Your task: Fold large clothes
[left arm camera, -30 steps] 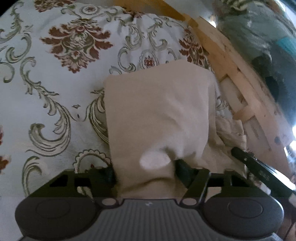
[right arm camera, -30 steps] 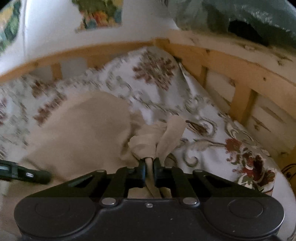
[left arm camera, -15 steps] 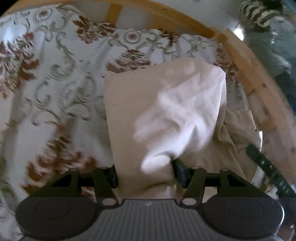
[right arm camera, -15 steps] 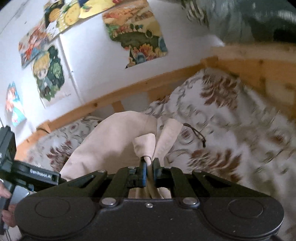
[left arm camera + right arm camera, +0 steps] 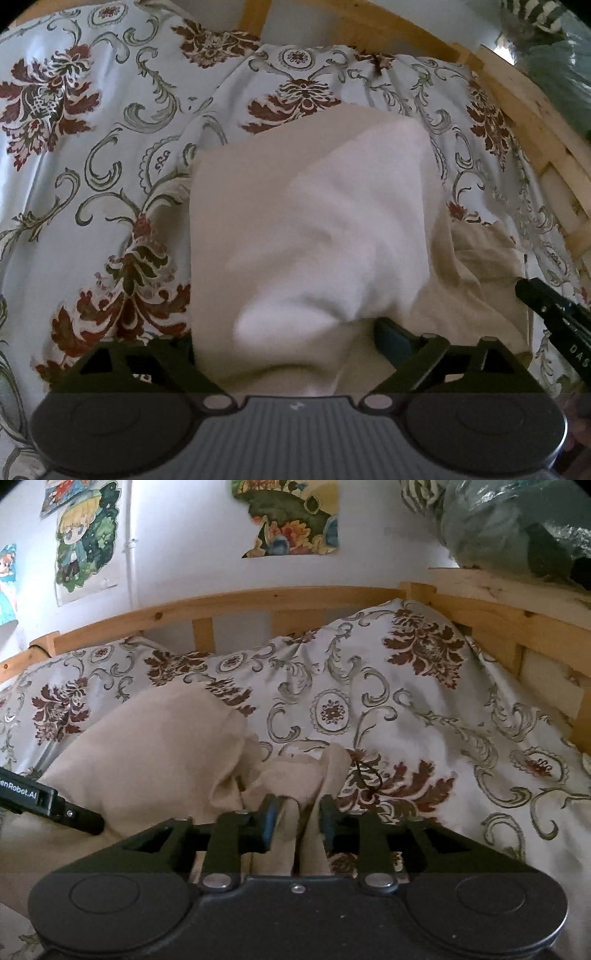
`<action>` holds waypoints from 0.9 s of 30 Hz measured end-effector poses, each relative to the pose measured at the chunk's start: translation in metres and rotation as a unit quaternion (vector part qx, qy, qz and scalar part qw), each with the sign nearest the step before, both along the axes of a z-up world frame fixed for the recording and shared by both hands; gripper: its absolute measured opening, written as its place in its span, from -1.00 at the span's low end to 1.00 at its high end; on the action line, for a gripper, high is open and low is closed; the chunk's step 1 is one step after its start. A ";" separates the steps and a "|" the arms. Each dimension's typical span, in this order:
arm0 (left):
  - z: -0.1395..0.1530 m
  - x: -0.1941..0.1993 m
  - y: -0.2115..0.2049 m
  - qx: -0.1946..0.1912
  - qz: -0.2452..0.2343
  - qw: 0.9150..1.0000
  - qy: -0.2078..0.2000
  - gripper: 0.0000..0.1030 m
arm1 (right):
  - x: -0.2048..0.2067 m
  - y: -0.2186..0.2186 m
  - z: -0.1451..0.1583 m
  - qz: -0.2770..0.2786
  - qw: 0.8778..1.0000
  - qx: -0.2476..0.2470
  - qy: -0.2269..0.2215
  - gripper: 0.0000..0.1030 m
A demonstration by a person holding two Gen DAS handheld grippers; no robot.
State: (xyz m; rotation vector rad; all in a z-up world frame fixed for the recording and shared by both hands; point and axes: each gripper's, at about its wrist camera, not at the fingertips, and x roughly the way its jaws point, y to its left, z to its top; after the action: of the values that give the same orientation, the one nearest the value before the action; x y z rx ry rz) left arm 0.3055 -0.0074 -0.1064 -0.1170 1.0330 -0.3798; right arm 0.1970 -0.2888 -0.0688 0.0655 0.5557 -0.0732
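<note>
Your left gripper (image 5: 284, 339) has just opened wide. Half a second ago its two black fingers pinched the bunched edge of the big beige cloth garment (image 5: 314, 229). Now its fingers stand far apart. The cloth still sits in the gap, but the right finger (image 5: 393, 334) is clear of it. The left finger is hidden behind the fold, so you cannot tell if it touches.

Your right gripper (image 5: 297, 812) has also just been opening. A moment ago it was clamped tight on a thin twist of the same beige cloth. Now there is a small gap, and two loose folds of cloth hang between the fingers (image 5: 271, 814). They do not look squeezed any more.

The garment lies on the white bed cover with red flowers and grey-green swirls (image 5: 424, 731), in a puffy heap between your two grippers. From the left camera it looks wider and lower than before. A thin dark cord (image 5: 364, 771) lies on the cover just beside the cloth.

The light wooden bed rail (image 5: 258, 600) runs behind the bed, and the cartoon posters (image 5: 88, 535) on the white wall sit higher in view than a moment ago.
</note>
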 end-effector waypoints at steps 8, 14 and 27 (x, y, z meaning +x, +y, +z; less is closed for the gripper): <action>0.000 -0.004 0.000 0.005 0.013 1.000 0.020 0.91 | -0.007 0.000 0.007 0.009 1.000 0.005 -0.013 0.58; 0.009 -0.017 0.005 0.010 0.031 0.999 0.018 0.93 | -0.025 0.008 0.020 0.019 0.999 0.006 -0.027 0.89; 0.059 -0.087 0.021 0.001 0.070 0.993 -0.095 0.98 | -0.086 0.018 0.051 -0.003 0.996 0.038 -0.077 0.98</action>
State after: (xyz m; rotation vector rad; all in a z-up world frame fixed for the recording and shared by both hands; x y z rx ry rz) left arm 0.2186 0.0138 -0.0473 -0.1477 0.8313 -0.2571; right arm 0.1113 -0.2706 -0.0180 0.1463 0.4032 -0.0528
